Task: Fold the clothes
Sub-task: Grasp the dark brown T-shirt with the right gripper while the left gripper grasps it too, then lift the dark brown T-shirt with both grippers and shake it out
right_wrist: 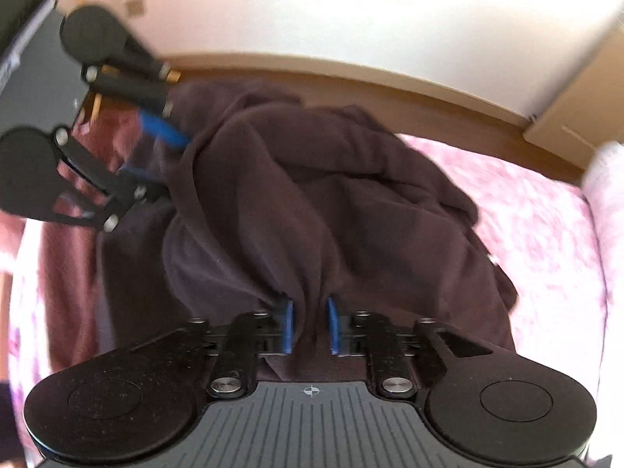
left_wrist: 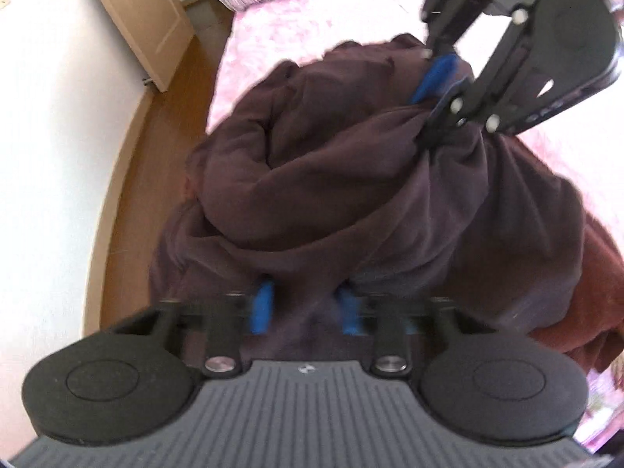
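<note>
A: A dark brown garment (left_wrist: 335, 179) is seen bunched and lifted over a bed with a pink patterned cover (left_wrist: 280, 27). How is it held?

B: It is held at two places. The left hand-held gripper (left_wrist: 308, 306) is clamped on a gathered fold of the cloth, which is pinched between its blue pads (left_wrist: 262, 306). The right hand-held gripper (right_wrist: 310, 325) is likewise closed on a tuck of the same cloth, and in the left wrist view it is seen gripping the far side of the bundle.

A: Where does the rest of the garment lie?

B: Its lower part is draped down onto the bed, partly over a reddish-brown cloth (left_wrist: 585, 284) beneath it. A wooden floor (left_wrist: 156, 124) and a door (left_wrist: 144, 19) are seen beside the bed.

A: What would serve the step in hand?

B: Both views are blurred, so motion is judged likely. The shape of the garment cannot be read; no hem or sleeve can be told apart. It is judged that the two grips should be drawn apart evenly, so that the cloth between them is pulled taut and its slack is shaken out. The bundle should be kept clear of the reddish-brown cloth, lest that be dragged along. A level edge should be sought before anything is laid down on the cover.
</note>
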{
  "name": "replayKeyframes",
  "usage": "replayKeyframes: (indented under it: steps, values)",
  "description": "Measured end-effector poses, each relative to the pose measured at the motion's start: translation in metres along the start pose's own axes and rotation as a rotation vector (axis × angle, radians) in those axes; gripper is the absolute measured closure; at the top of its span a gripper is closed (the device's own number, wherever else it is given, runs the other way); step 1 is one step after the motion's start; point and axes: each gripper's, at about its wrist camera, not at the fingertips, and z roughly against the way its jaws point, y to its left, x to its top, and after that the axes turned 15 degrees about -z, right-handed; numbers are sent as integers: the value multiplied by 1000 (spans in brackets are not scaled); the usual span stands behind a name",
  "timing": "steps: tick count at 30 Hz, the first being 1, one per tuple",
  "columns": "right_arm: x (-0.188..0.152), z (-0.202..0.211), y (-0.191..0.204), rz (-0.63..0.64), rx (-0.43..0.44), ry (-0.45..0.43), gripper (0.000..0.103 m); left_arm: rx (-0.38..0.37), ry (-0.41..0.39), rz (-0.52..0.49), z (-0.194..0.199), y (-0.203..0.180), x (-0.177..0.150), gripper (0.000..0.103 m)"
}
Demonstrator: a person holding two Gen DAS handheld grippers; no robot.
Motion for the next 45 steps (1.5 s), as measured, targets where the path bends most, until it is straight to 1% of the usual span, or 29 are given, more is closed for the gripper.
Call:
replayKeyframes:
  steps: [1,2,4,6,8,12,16,17,20,22,25,28,29,30,31,32,33,34,35,36,37,38,39,40,42,43,45]
  values:
    - [-2,14,-5,-49,0,-26,90,14,-3,-8,9,-2,7,102]
    - [-5,27,-11,-104,1,-52,91,27,-17,-16,20,-5,14,103]
    - [-15,57,-26,-239,-9,-111,92,37,-72,-33,44,-13,32,103]
    - [-32,90,-41,-370,-21,-171,92,36,-131,-50,67,-24,54,103]
    - [-64,128,-49,-437,-59,-220,92,28,-195,-69,88,-42,79,103]
    - [-127,204,-63,-572,-135,-318,93,-27,-307,-109,135,-106,127,103]
    - [-218,272,-68,-729,-208,-351,92,-91,-411,-149,180,-176,177,103]
    - [-245,288,-66,-770,-231,-348,92,-120,-425,-158,189,-198,190,103]
    - [-325,328,-61,-891,-288,-331,92,-239,-458,-182,208,-266,218,103]
    - [-377,353,-62,-965,-329,-318,92,-303,-471,-217,217,-306,235,103]
    - [-435,384,-55,-1068,-388,-311,92,-376,-493,-274,220,-355,271,103]
    - [-486,428,-52,-1153,-467,-328,92,-445,-539,-319,237,-384,305,103]
    - [-496,439,-51,-1180,-492,-336,92,-465,-548,-347,242,-393,315,103]
    - [-505,446,-55,-1206,-518,-338,92,-483,-554,-378,247,-402,324,103]
    - [-515,448,-58,-1229,-544,-336,91,-487,-548,-401,248,-415,335,99]
    - [-524,450,-62,-1251,-572,-333,89,-479,-530,-416,244,-424,344,97]
    - [-532,449,-63,-1266,-622,-322,89,-460,-511,-418,239,-429,347,93]
    - [-540,447,-64,-1280,-672,-312,88,-440,-492,-418,234,-432,349,87]
    - [-546,446,-64,-1289,-709,-313,87,-426,-475,-412,226,-432,352,83]
    - [-552,447,-61,-1298,-740,-310,86,-418,-458,-404,217,-424,350,76]
    - [-552,443,-59,-1312,-757,-300,75,-412,-441,-396,208,-414,345,73]
    - [-555,439,-50,-1330,-749,-296,52,-412,-424,-394,197,-408,342,73]
    - [-558,436,-42,-1348,-742,-291,39,-416,-407,-398,182,-401,340,69]
    - [-561,432,-33,-1365,-734,-286,29,-417,-391,-409,173,-400,332,63]
    - [-563,412,-15,-1360,-688,-233,29,-428,-360,-459,157,-410,318,57]
    - [-567,400,-3,-1354,-667,-185,29,-438,-347,-492,150,-419,311,54]
    - [-577,373,19,-1337,-626,-86,29,-460,-344,-600,138,-447,298,50]
